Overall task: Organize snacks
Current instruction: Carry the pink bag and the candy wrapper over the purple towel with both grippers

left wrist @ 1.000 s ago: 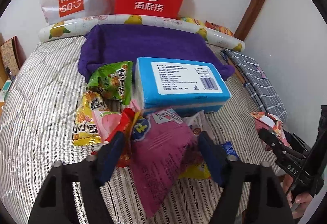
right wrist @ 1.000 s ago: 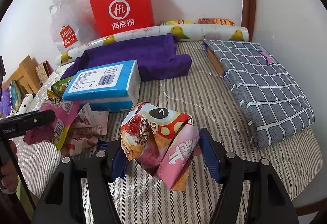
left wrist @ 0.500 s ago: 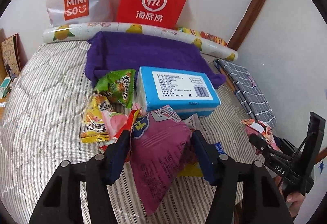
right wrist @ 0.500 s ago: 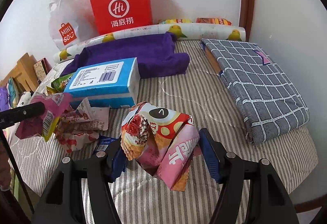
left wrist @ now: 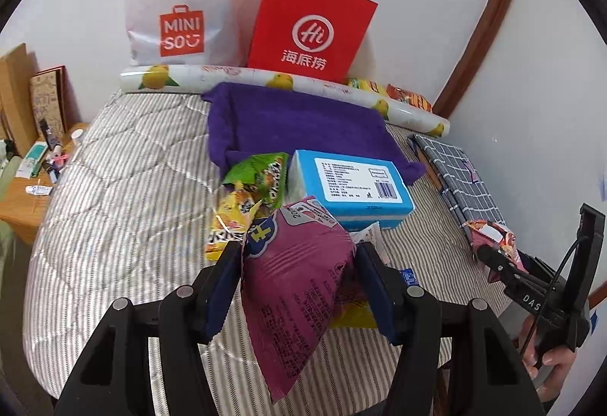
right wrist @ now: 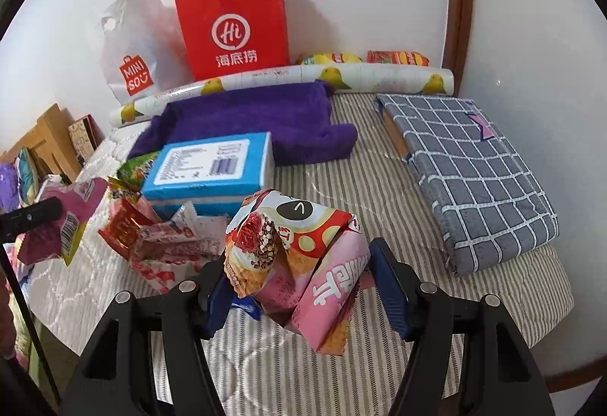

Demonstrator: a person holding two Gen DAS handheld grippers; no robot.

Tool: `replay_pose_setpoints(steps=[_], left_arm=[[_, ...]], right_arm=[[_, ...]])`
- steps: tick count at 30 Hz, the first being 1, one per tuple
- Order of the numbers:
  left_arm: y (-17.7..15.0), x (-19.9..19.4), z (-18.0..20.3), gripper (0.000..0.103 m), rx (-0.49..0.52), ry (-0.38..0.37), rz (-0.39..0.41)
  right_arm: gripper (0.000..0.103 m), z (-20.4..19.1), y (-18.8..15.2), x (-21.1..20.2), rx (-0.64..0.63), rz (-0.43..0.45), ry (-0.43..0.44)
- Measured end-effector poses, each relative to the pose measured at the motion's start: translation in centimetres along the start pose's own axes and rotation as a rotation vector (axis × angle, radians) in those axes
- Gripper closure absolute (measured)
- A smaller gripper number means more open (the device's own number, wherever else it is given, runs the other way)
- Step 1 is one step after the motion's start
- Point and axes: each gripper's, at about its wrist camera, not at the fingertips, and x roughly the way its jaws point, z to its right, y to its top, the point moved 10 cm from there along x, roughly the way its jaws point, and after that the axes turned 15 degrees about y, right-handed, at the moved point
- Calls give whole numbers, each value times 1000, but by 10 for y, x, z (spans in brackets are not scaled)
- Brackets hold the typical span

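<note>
Magenta snack packet (left wrist: 299, 287): pinched in my left hand-held gripper (left wrist: 299, 283), raised over the striped bed (left wrist: 114, 188). Pink-and-red snack packet (right wrist: 303, 264): clamped in my right hand-held gripper (right wrist: 299, 283). Loose snacks (right wrist: 167, 245): on bed beside blue box (right wrist: 212, 165).

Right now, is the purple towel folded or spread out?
Folded. The purple towel lies as a thick, layered pad on the striped bed, with doubled edges along its front; the blue box overlaps its near edge.
</note>
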Motion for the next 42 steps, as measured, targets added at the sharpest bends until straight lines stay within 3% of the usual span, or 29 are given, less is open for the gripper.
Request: replay_pose_setpoints(steps=[12, 23, 42], left_arm=[[29, -16, -2, 43, -8, -13, 31], [79, -9, 9, 43, 7, -28, 57], [156, 31, 14, 43, 1, -7, 67]], right_arm=[[38, -26, 36, -13, -40, 35, 15], [38, -43, 89, -1, -87, 66, 38], [38, -25, 175, 45, -95, 87, 46]])
